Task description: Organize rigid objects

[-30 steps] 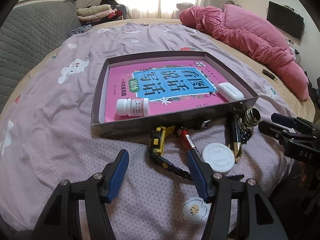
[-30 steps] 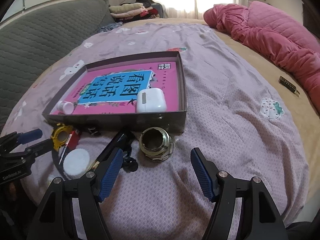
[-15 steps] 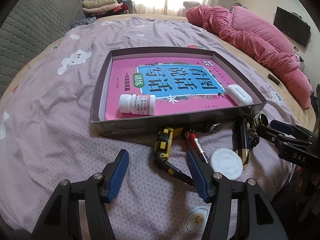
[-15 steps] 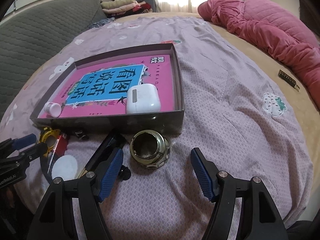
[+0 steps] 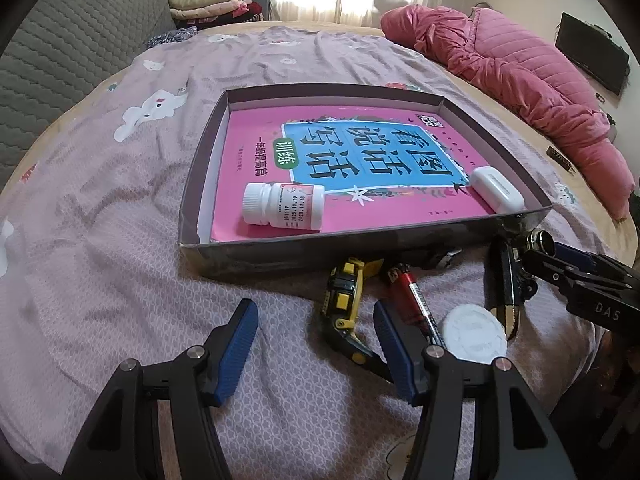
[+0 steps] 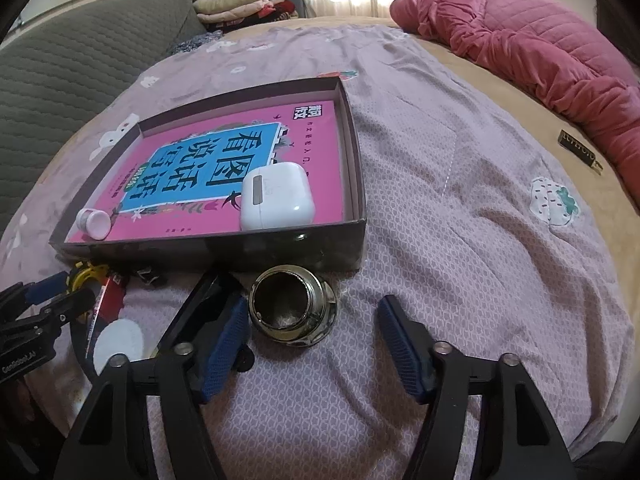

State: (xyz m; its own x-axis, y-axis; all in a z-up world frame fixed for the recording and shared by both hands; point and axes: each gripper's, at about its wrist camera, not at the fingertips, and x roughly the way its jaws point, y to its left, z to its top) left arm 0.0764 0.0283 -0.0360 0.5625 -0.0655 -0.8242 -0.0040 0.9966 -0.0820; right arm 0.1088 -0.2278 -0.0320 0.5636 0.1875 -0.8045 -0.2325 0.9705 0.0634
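L gripper (image 5: 316, 342) hangs low over the purple bedsheet (image 5: 120, 272), blue-padded fingers (image 5: 236, 344) spread wide w/ nothing between them but cloth; the right-hand pad sits just beside, maybe overlapping in view, the yellow/black tape measure (image 5: 344, 292) and red lighter (image 5: 408, 292), contact can't be told. R gripper (image 6: 316, 344) is also spread wide and holds nothing; the brass-coloured metal fitting (image 6: 292, 306) sits on the sheet btw its fingers, close to the left-hand pad (image 6: 224, 344), touching or not can't be told, well apart from the other pad. A black-handled tool w/ gold tip (image 5: 504, 292) lies by the fitting, partly under that same pad in the R wrist view. White round lid (image 5: 474, 334) lies flat on the sheet btw lighter and black tool. All these sit just outside the near wall of the shallow dark box (image 5: 360, 246). Inside the box: a pink book (image 5: 360, 152) covers the floor, a white pill bottle (image 5: 284, 209) lies on its side near the front-left, a white earbud case (image 6: 278, 196) rests on the book at the front-right corner. A crumpled pink quilt (image 6: 520, 40) lies along the far edge of the bed, grey sofa (image 5: 60, 60) to the other side.
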